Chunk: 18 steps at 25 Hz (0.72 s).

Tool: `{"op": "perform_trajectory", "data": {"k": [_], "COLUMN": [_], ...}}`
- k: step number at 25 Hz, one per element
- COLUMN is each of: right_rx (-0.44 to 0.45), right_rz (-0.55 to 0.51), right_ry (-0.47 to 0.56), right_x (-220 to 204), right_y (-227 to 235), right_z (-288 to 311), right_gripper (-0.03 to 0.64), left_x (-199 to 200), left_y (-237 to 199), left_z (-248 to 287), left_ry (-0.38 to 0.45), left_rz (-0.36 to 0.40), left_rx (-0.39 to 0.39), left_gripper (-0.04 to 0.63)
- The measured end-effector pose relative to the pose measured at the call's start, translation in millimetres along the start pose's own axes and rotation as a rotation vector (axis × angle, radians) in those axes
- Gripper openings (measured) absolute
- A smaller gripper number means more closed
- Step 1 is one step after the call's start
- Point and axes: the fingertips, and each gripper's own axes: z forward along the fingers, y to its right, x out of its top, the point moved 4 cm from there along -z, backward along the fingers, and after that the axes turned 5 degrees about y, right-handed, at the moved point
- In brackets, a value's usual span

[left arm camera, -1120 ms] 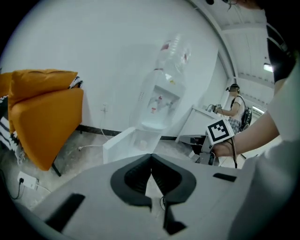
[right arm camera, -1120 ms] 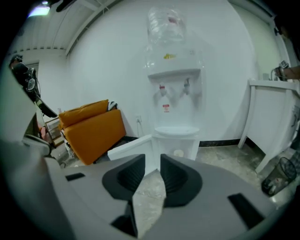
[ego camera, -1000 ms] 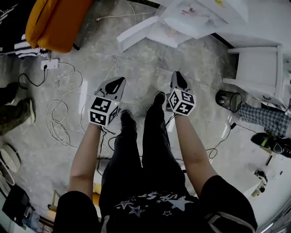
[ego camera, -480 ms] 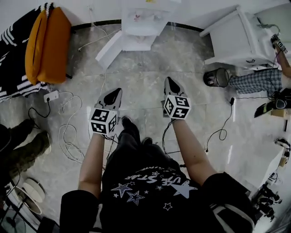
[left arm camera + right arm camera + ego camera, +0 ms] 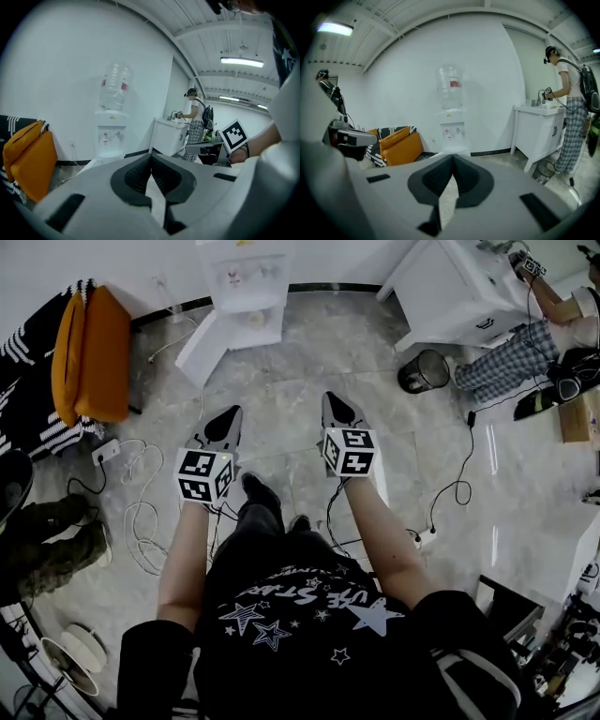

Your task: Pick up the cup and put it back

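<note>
Left hand-held gripper (image 5: 232, 412) and right hand-held gripper (image 5: 331, 399) are both closed, empty; no cup is in sight. Searching near the water dispenser (image 5: 242, 277), a foot might snag the loose cables (image 5: 141, 512)

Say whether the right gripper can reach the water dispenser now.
Probably not from here: the right gripper, shut and empty, is well short of the water dispenser. Open floor lies between, so nothing seems to block it.

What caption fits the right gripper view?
Shut, empty right gripper facing a water dispenser, with an orange cushion nearby.
</note>
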Motion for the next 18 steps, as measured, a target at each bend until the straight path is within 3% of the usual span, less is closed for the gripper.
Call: {"op": "perform_trajectory", "data": {"k": [10, 18], "right_rx": [0.091, 0.141], "right_rz": [-0.003, -0.035], "right_ry": [0.063, 0.099], "right_x": [-14, -7], "right_y": [7, -6], "right_z": [-124, -164], "right_gripper": [0.006, 0.006], "left_x": [-15, -17], "left_y": [114, 135], "left_z": [-81, -120], "left_ry": [0.048, 0.049], "left_rz": [-0.025, -0.003], "left_rx": [0.070, 0.120], "left_gripper": [0.011, 0.011]}}
